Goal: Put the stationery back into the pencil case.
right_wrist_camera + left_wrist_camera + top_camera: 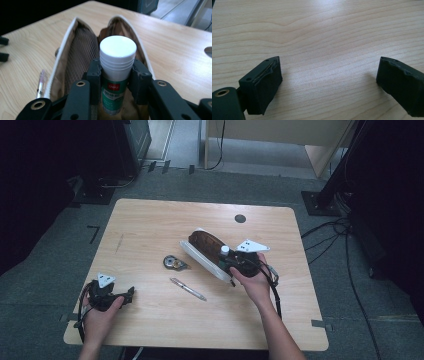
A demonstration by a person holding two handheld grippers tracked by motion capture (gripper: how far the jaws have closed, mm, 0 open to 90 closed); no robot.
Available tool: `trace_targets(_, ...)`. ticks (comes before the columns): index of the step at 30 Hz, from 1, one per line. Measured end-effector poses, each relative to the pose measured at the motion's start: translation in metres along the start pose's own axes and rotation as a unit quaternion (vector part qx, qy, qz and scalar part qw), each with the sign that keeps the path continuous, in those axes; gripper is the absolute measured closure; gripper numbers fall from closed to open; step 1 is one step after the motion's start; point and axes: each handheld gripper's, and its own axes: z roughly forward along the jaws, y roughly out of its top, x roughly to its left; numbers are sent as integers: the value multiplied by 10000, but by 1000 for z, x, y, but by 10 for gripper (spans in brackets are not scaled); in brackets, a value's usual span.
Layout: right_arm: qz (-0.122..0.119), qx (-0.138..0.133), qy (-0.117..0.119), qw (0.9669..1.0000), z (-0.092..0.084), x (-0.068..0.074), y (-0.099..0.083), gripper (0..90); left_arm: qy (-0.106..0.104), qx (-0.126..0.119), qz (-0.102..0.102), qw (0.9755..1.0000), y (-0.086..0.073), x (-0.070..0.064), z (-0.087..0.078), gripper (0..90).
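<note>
- Glue stick [117, 72], white cap up, sits pinched between the jaws of the right gripper [117, 82] just above the open pouch [75, 50].
- Pouch lies near the middle of the table [150, 220], its brown lining showing.
- Pen [188, 289] and tape roll [173, 263] lie just left of the pouch.
- Left gripper [329, 75], jaws spread over bare wood, rests well left of the pouch.

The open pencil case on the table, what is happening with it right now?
A person's right gripper is shut on a glue stick and holds it over the open pencil case. The left gripper rests open on the table, holding nothing. A pen and a tape roll lie beside the case.
</note>
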Motion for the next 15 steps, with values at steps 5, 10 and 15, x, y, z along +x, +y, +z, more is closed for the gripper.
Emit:
trace_targets(5,-40,292,-127,9995,9,0,-5,654,0,0,0,10000,0,0,0,62)
trace_targets(10,-86,528,-159,9984,14,2,-9,654,0,0,1,10000,0,0,0,62)
trace_targets(15,-7,641,-74,9979,17,1,-11,652,0,1,2,10000,0,0,0,62)
